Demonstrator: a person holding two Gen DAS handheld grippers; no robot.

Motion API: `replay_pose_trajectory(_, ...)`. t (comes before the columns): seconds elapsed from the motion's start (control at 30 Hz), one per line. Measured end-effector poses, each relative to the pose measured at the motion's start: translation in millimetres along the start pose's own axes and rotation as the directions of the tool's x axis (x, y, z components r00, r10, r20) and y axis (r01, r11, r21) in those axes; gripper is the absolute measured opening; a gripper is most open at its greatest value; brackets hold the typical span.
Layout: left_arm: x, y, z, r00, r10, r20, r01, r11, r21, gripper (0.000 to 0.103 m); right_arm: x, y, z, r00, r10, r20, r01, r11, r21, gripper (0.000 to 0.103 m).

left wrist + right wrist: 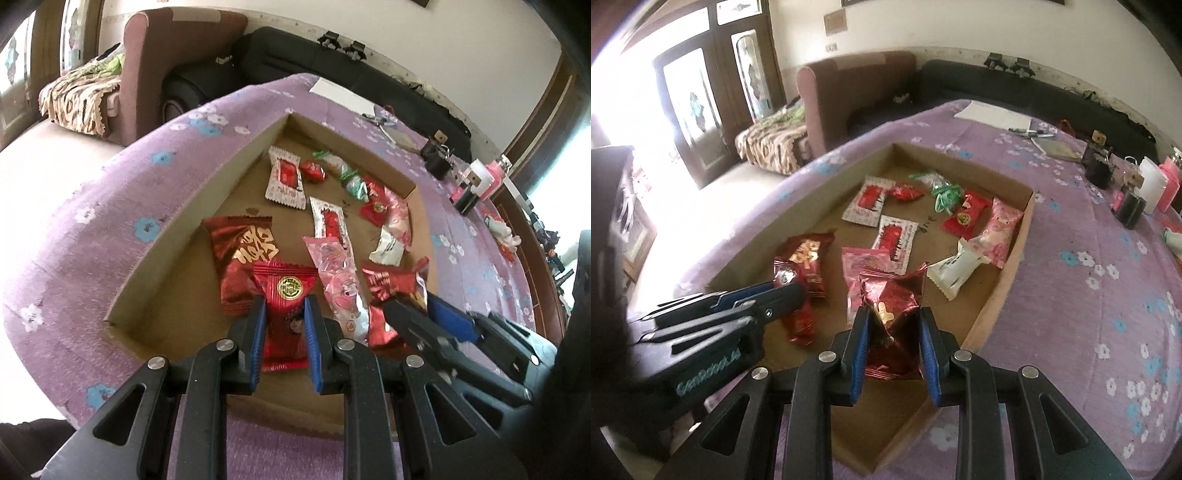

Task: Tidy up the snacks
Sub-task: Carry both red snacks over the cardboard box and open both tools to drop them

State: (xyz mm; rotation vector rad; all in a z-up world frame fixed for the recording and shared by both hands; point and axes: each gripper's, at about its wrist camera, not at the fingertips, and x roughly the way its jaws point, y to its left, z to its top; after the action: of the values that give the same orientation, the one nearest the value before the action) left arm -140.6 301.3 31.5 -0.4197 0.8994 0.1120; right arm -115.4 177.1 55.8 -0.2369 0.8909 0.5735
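A shallow cardboard tray (177, 236) lies on the purple flowered tablecloth, with several snack packets scattered inside. My left gripper (285, 301) is shut on a red packet with a round gold emblem (287, 286), held over the tray's near end. My right gripper (894, 312) is shut on a crumpled dark red foil packet (892, 295), also over the near end. Each gripper shows in the other's view: the right gripper (410, 301) just to the right, the left gripper (790, 291) just to the left. Inside the tray (1008, 280) lie white-and-red sachets (866, 201), pink packets (999, 230), green-wrapped candies (945, 194) and a white packet (955, 269).
On the cloth beyond the tray's right side stand black holders (1130, 206), a white cup (1152, 182) and a pink item (1169, 186). A white sheet (993, 112) with pens lies at the far end. A brown armchair (849, 88) and a black sofa (1015, 85) stand behind the table.
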Motion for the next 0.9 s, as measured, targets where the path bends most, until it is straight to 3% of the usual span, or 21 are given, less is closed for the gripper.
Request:
replay_pose_trajectory(0.33,5,-11,-1,0.995,0.092,0.028,-0.093,0.994,0.064,0.022,23,-9,8,0.998,-0.059,-0.032,0.059,0.998,0.008,0.027)
replay_pose_trajectory(0.53,1,-17,-2,0.988,0.143,0.050,-0.147,0.986,0.074,0.048,21,-14,7,0.998,-0.051,-0.030,0.052,0.998,0.045,0.027)
replay_pose_trajectory(0.7,-15,-19,-1,0.980,0.169,0.104,-0.176,0.982,0.064,0.056,3,-25,9,0.999,-0.025,0.029,0.022,0.995,0.093,0.042)
replay_pose_trajectory(0.9,-22,-31,-3,0.966,0.227,0.125,-0.237,0.969,0.075,0.065,-19,-36,6,0.996,-0.027,0.086,0.014,0.990,0.139,0.052)
